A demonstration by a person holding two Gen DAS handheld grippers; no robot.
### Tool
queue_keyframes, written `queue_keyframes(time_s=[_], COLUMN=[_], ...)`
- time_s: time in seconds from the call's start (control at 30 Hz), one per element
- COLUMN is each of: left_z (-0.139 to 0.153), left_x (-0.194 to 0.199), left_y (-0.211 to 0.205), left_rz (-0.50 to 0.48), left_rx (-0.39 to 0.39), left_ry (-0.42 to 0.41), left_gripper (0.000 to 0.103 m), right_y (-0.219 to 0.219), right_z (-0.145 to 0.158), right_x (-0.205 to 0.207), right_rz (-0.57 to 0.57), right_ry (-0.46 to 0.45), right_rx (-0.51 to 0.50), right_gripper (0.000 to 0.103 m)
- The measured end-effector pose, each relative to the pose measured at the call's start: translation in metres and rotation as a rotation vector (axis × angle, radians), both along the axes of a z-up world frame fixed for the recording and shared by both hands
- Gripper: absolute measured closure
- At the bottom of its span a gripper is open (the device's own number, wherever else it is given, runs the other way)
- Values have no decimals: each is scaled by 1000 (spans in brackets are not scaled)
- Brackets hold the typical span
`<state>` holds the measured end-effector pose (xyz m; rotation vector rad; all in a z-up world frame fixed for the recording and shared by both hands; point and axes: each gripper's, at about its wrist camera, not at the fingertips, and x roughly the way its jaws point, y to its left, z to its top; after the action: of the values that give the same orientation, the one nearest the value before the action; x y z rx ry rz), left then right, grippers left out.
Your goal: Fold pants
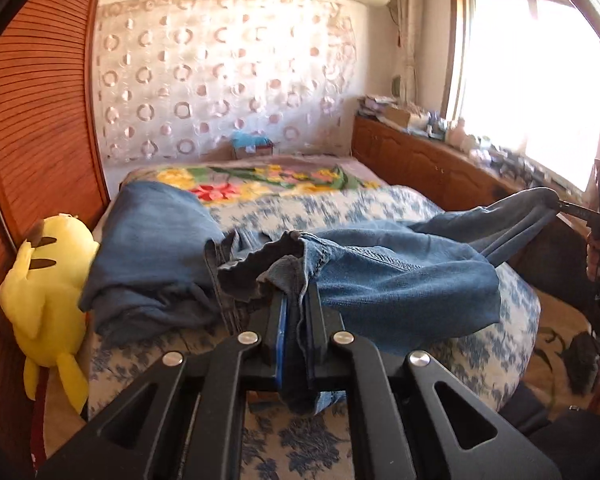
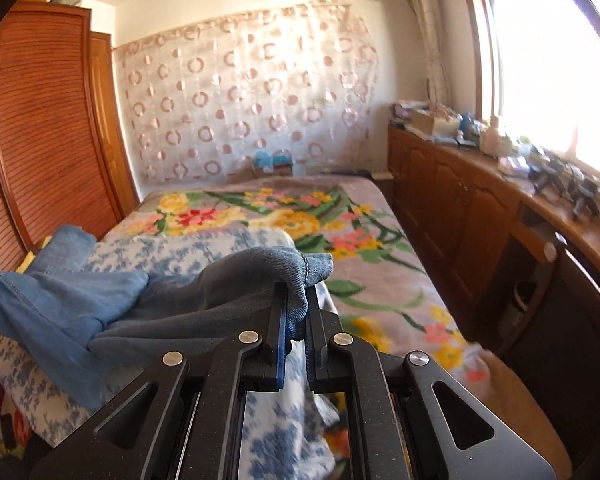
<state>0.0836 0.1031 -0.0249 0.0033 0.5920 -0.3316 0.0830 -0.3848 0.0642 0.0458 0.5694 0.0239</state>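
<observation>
Pants (image 1: 400, 276), blue denim, strung across the near end of the bed (image 1: 380, 204) and lifted clear of the covers between the two tongs. Bed itself filling the middle of the room, spread with a blue-and-white flowered quilt (image 1: 516, 304) near the front and a grey blanket (image 2: 340, 216) with bright red and yellow blooms farther back. Louvred wooden wardrobe (image 1: 40, 120) rising along the left; low wooden cabinet (image 2: 460, 184) running under the bright window (image 2: 548, 60) on the right, its top cluttered with small things too blurred to name. Second heap of blue cloth (image 1: 148, 240) lying on the left side of the bed, just beside a yellow plush toy (image 1: 48, 276) propped against the wardrobe. Left tongs (image 1: 296, 312) clenched hard on a bunched denim edge, cloth pinched between the blue pads and hanging below. Right tongs (image 2: 296, 312) likewise clamped on a folded hem end of the pants, tip of the fabric poking out past the fingers. Seen from the left wrist, right tongs holding that end up at the far right, denim sagging between.
</observation>
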Motion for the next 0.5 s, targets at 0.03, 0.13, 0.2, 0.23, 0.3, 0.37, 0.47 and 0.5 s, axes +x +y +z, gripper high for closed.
queue_keyframes(time_s=[0.03,0.13,0.2,0.23,0.3,0.37,0.47,0.5], left_z=[-6,-27,-37,-41,-46,-48,-47,-45], left_x=[2,7,8,7,4,0,-2,-1], left_y=[-3,-8,-9,-7,-5,-4,-1,0], left_rz=[0,5,18,21,26,28,27,25], left_rx=[6,30,37,28,20,21,28,29], left_ry=[18,83,119,133,153,158,154,151], left_gripper=[99,97,93,90,83,72,64,60], right_y=[-3,-6,-5,-3,-3,-1,5,9], right_z=[-10,-42,-57,-63,-69,-71,-66,-64], right_x=[-1,2,3,6,5,4,5,5], right_rz=[-5,-18,-32,-32,-51,-48,-46,-44], right_ry=[30,119,154,177,191,190,166,155], right_rx=[-9,-24,-44,-52,-65,-65,-73,-81], right_gripper=[99,97,94,93,78,73,61,59])
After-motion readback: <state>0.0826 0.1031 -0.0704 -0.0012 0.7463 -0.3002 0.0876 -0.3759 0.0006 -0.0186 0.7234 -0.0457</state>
